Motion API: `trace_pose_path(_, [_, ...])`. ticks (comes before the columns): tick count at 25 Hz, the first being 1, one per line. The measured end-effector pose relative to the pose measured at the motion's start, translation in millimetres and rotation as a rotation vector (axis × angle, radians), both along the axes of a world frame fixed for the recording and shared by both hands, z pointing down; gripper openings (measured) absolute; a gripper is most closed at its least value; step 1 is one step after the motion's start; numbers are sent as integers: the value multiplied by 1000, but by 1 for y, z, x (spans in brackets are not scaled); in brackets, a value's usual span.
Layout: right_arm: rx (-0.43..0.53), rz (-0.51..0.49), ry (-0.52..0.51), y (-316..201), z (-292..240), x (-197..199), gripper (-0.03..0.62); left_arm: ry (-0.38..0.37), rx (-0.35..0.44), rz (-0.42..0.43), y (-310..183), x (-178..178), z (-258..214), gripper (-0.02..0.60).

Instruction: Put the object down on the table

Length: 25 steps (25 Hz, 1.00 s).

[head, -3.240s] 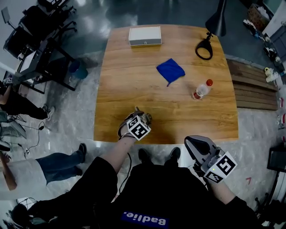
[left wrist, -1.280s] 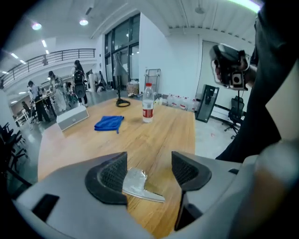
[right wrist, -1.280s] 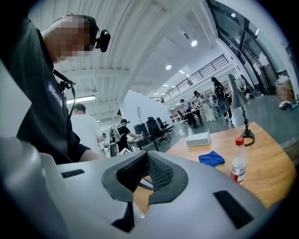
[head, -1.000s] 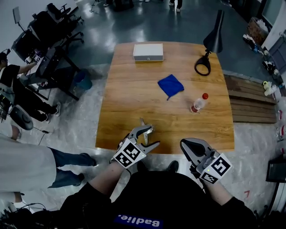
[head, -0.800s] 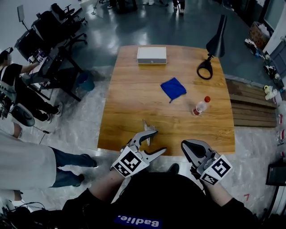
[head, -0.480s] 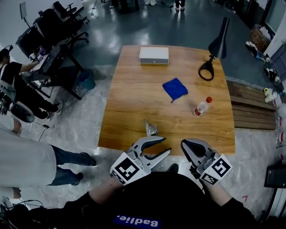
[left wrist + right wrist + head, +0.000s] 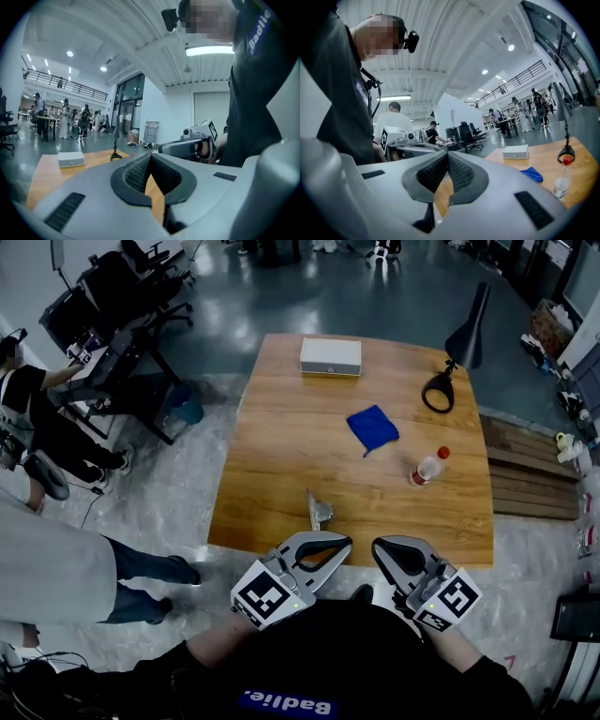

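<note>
The small metal object lies on the wooden table near its front edge, clear of both tools, while the left gripper hangs at that edge with its jaws closed tight together and nothing between them. The right gripper, just beside it, is likewise closed and empty. Farther back on the table sit a blue cloth, a red-capped bottle, a white box and a black lamp

The person holds both grippers low and close in, side by side, pointing forward. The left gripper has its jaws pressed together with nothing between them. The right gripper is likewise closed and empty.
</note>
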State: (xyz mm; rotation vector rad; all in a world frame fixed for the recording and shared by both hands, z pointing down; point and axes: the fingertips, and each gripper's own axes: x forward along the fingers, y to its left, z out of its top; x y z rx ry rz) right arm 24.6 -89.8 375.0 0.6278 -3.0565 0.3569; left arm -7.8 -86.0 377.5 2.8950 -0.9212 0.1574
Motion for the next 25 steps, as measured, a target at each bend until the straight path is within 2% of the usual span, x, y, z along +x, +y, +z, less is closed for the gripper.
trace_pose_path(11, [45,-12,-1,7,-6,0,5,21,-17,-5,3,7,-2,8])
trace_pose_path(25, [38,3,8,0,-5,5,5,-30,-31,-4,-3,8,10,8])
